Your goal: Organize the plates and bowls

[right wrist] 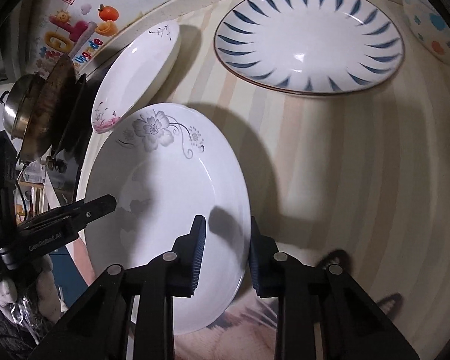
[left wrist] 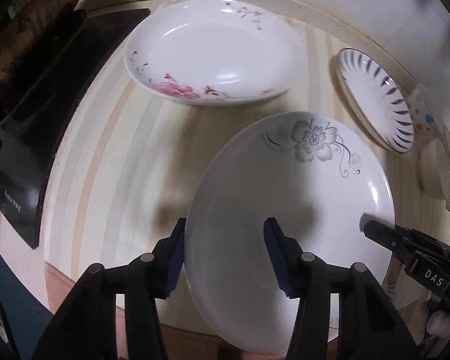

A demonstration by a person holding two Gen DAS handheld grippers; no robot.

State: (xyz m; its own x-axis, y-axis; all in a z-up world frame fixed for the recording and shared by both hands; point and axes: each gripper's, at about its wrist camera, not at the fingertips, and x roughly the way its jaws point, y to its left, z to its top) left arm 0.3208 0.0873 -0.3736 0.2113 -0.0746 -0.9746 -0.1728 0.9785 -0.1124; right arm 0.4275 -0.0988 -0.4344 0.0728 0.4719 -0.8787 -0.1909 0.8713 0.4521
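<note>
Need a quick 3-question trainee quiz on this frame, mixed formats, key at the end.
1. True or false: both grippers straddle the rim of the white plate with the grey flower.
2. Multiple choice: which dish lies nearest the black stovetop? A) white plate with blue radial strokes B) white plate with pink flowers C) bowl with coloured dots
3. Fill in: the left gripper straddles the grey-flower plate's ___ edge, the right gripper the opposite one.

Key: 1 true; 2 B; 3 left
</note>
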